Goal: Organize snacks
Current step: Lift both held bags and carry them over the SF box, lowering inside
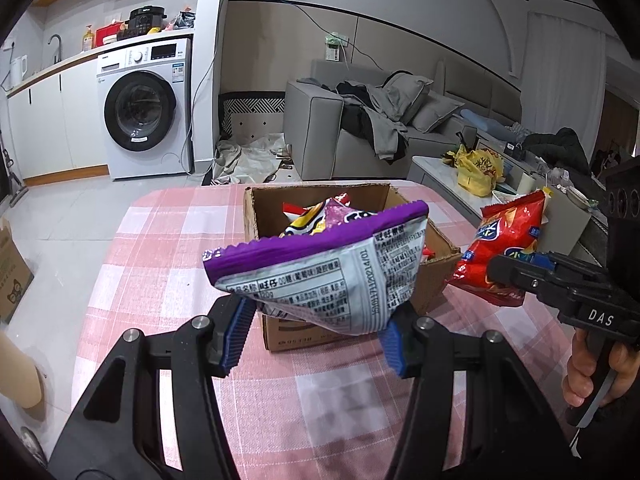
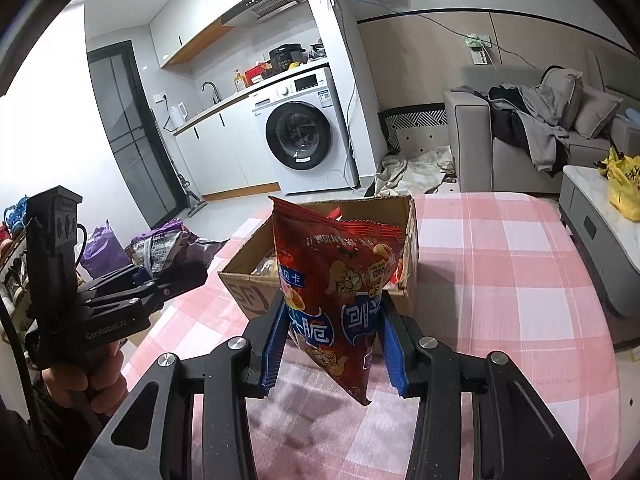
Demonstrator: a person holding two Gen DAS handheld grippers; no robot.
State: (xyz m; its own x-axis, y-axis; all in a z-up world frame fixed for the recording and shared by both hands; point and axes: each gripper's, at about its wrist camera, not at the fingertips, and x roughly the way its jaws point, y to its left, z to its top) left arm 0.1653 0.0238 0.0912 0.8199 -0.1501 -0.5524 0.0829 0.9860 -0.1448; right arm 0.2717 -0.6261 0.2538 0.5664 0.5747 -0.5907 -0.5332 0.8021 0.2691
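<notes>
Left wrist view showed the left gripper (image 1: 316, 336) at lower centre, its blue pads (image 1: 239, 336) partly closed and pinching the lower corner of a purple bag (image 1: 324, 272). That bag hung clear of the pink checked table (image 1: 168, 248), in front of an open box (image 1: 436, 276) at frame centre holding other packets. At right, the right gripper (image 1: 516, 276) gripped a red bag (image 1: 504, 248) beside the box. Right wrist view confirmed this: right pads (image 2: 394, 354) were partly closed on the red bag's lower half, bag upright before the box, off the table. The left gripper appeared at left with the purple bag.
</notes>
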